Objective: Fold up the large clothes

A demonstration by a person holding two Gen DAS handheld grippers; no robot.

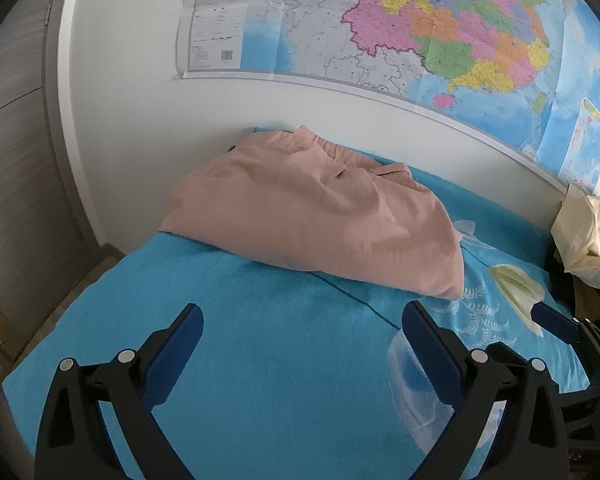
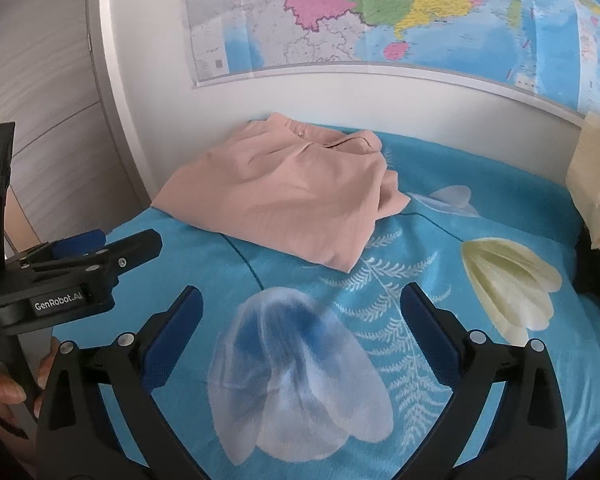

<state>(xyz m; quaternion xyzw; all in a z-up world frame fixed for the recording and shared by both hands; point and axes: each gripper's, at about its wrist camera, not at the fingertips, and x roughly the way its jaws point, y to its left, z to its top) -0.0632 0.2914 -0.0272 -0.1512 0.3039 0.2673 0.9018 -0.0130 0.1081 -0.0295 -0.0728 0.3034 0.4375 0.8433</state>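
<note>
A folded pink garment (image 1: 312,216) lies at the far end of the blue flowered cover (image 1: 260,360), close to the white wall. The right wrist view shows the pink garment (image 2: 284,196) as a neat folded stack. My left gripper (image 1: 302,312) hangs open over bare cover, well short of the garment, with nothing between its fingers. Just as empty and wide open is my right gripper (image 2: 300,294), above a pale printed flower. The left gripper (image 2: 88,244) also shows at the left edge of the right wrist view, held by a hand (image 2: 4,384).
A large coloured map (image 1: 400,32) hangs on the wall behind. A crumpled cream cloth (image 1: 588,236) is piled at the right end of the cover. A grey wardrobe side (image 1: 16,184) stands to the left. The cover's left edge (image 1: 60,320) drops off toward the floor.
</note>
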